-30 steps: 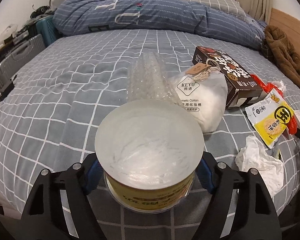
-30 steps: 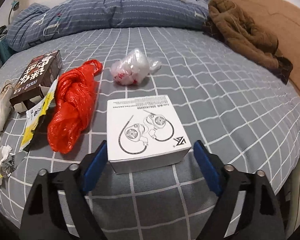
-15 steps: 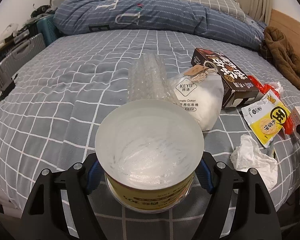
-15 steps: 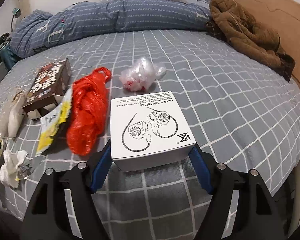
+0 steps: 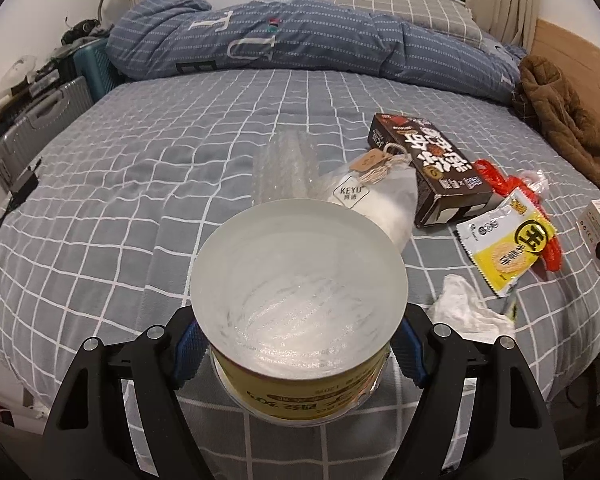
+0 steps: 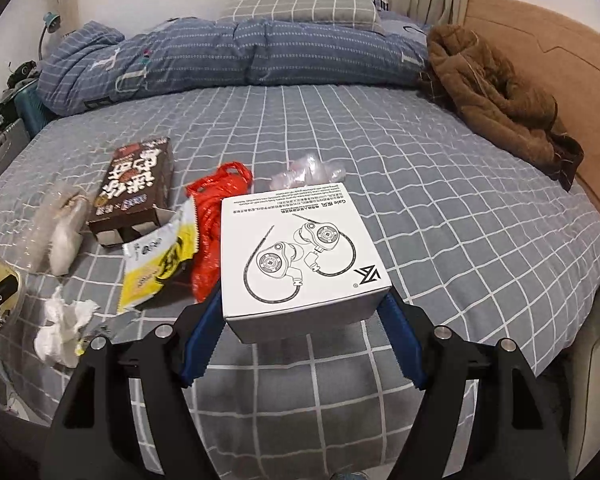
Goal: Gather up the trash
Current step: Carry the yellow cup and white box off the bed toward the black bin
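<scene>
Trash is in both our grippers now, and both pieces ride higher above the bed [image 5: 148,168] than a second ago. Our left gripper [image 5: 298,354] clamps a round tub [image 5: 298,300] with a frosted lid and yellow label, its blue pads pressed against the sides just as before. Our right gripper [image 6: 302,334] squeezes a white earphone box [image 6: 300,256] between its blue pads; earlier that box sat lower, close to the checked cover, and now it is lifted clear, hiding more of the litter behind it.

Beyond the tub lie a roll of bubble wrap [image 5: 286,168], a white cotton pouch [image 5: 380,204], a dark brown carton [image 5: 432,168], a yellow snack wrapper [image 5: 508,248] and a crumpled tissue [image 5: 466,310]. From the right wrist view a red plastic bag [image 6: 212,220] lies just beside the box, a clear plastic wad [image 6: 308,174] peeks over its far edge, and a brown coat [image 6: 496,96] sits by the headboard. All of it appears farther below us than before.
</scene>
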Demonstrator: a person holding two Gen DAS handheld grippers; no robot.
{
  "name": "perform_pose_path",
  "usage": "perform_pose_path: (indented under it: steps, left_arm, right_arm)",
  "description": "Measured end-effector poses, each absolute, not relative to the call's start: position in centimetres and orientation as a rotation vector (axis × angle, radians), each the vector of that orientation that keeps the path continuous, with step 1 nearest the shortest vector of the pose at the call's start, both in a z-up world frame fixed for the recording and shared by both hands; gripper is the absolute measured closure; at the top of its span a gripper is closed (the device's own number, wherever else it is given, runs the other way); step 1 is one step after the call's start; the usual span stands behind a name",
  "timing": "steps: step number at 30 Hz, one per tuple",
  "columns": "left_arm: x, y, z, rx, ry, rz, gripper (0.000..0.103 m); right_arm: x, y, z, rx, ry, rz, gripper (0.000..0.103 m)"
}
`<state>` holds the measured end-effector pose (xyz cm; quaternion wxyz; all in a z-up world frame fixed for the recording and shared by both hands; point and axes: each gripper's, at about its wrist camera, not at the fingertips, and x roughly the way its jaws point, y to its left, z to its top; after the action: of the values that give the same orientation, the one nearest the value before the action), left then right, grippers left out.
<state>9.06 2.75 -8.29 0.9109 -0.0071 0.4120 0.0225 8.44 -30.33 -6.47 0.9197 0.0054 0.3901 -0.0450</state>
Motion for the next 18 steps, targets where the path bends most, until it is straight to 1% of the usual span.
perform_pose_path:
  steps: [7,18]
  left_arm:
    - [6.9,1.8,-7.0,-0.044,0.83,0.02,0.028]
    - [2.0,0.3,-5.4,-0.055,0.834,-0.007,0.028]
  right_arm:
    - [5.1,-28.6,-5.1,0.003,0.757,-0.062,0.032]
    - [0.4,-26.7,-3.3,0.007,0.756,-0.034,0.032]
